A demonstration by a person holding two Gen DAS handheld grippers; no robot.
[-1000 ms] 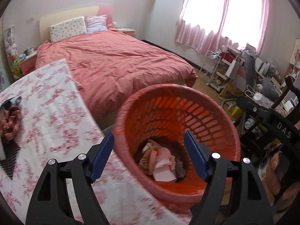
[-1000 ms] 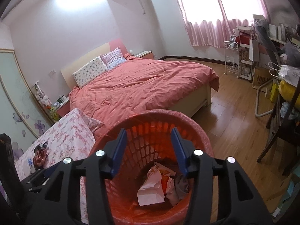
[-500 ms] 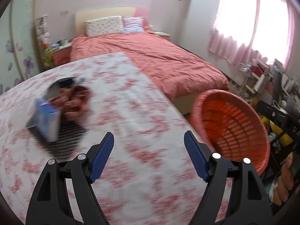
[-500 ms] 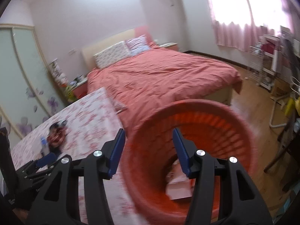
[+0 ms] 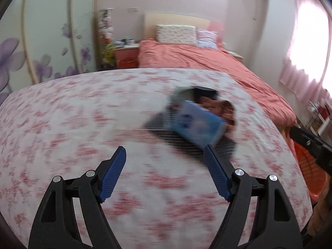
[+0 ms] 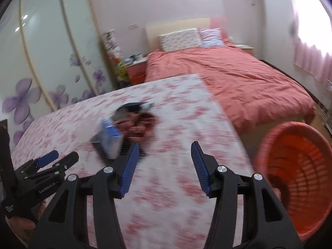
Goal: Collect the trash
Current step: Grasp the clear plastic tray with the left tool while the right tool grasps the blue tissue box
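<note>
A blue box (image 5: 198, 126) stands on a dark mat (image 5: 186, 139) on the floral-clothed table (image 5: 83, 124), with a crumpled reddish-brown wrapper (image 5: 220, 110) and a dark item behind it. My left gripper (image 5: 165, 172) is open and empty, just short of the box. In the right wrist view the box (image 6: 111, 140) and wrapper (image 6: 139, 125) lie ahead to the left. My right gripper (image 6: 164, 169) is open and empty over the table. The orange trash basket (image 6: 294, 166) stands beside the table's right edge; it also shows in the left wrist view (image 5: 307, 166). Both views are blurred.
A bed with a salmon cover (image 6: 238, 78) stands behind the table. A wardrobe with purple flower panels (image 6: 47, 62) fills the left wall. A red nightstand (image 5: 126, 57) sits by the bed. Pink curtains (image 5: 300, 72) hang at the right.
Both grippers have swung left from above the basket to over the table. The box and wrapper have come to the middle of the views; the basket has slid to the right edge.
</note>
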